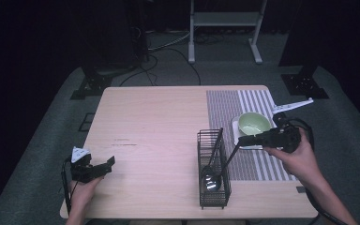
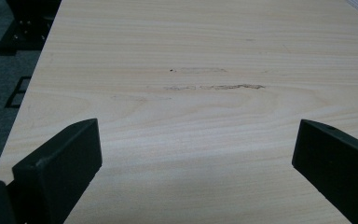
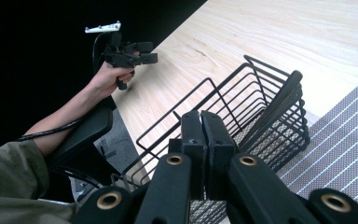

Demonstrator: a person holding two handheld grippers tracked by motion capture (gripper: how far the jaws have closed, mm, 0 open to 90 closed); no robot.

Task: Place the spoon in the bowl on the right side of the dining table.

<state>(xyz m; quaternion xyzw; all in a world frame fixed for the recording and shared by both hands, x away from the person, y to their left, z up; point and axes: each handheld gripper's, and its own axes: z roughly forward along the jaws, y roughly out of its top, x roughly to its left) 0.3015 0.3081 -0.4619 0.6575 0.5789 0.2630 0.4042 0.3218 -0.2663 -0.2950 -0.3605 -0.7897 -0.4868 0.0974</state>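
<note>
A black wire basket (image 1: 214,199) stands on the wooden table (image 1: 154,122) near its front edge. A thick black utensil handle (image 1: 217,143) leans inside it, above a shiny spoon bowl (image 1: 211,182). My right gripper (image 1: 241,139) hovers just right of the basket, its jaws shut on a thin dark utensil rod (image 1: 232,152) that slants down into the basket. In the right gripper view the jaws (image 3: 203,126) are pressed together over the basket (image 3: 242,93) and hide the rod. My left gripper (image 1: 105,165) rests at the table's front left corner, open (image 2: 196,135) over bare wood.
A pale green bowl (image 1: 253,123) sits on a white dish (image 1: 237,132) on a striped placemat (image 1: 255,164), close behind the right gripper. A white stand (image 1: 225,18) and dark equipment bases (image 1: 93,84) are on the floor beyond the table.
</note>
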